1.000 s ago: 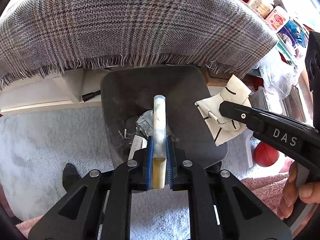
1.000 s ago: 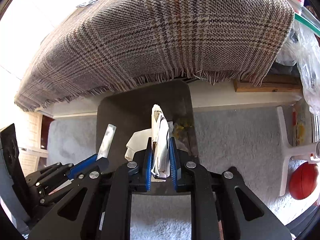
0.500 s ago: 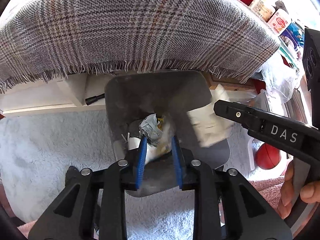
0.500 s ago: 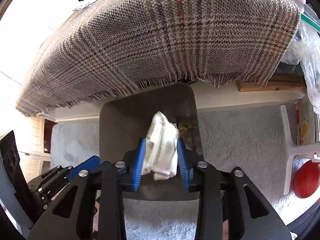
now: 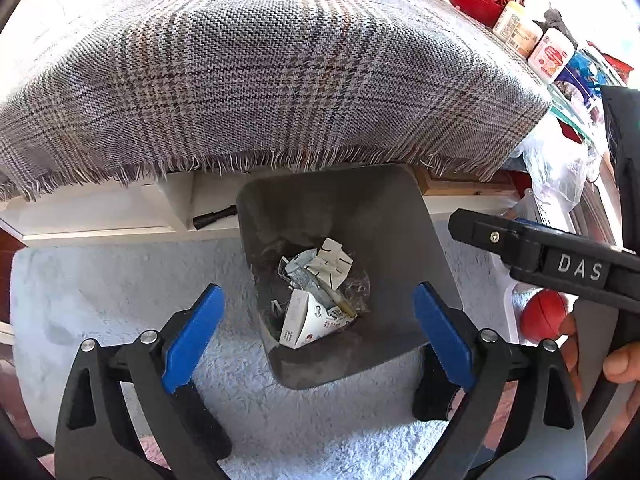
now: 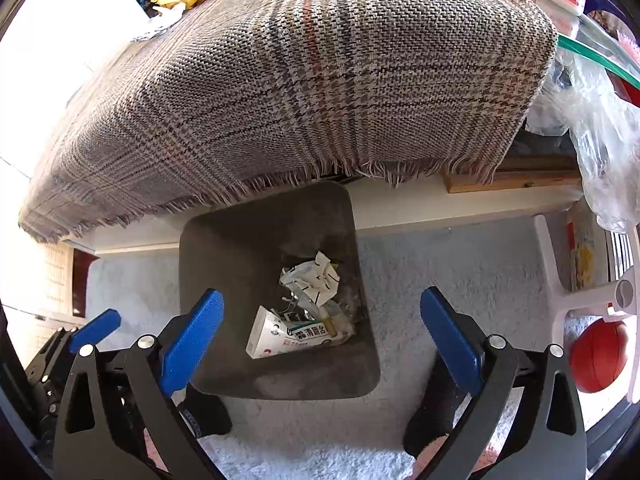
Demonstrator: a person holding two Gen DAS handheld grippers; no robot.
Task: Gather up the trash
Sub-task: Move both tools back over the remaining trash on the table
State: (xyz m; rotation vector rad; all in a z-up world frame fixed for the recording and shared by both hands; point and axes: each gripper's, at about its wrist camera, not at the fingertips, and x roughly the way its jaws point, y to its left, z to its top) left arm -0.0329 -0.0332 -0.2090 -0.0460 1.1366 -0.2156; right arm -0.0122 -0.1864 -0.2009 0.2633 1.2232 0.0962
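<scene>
Grey plastic bin stands on pale shag carpet, its far rim tucked under the fringed edge of a plaid cloth. We hold the left gripper and right gripper above it, jaws just opened wide, nothing between them. Crumpled paper and a white carton lie inside the bin. Carpet lies bare on both sides.

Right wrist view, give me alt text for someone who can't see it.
The right gripper hangs open and empty above a dark grey trash bin holding a white carton and crumpled paper. The bin stands on pale carpet below a plaid cloth.
</scene>
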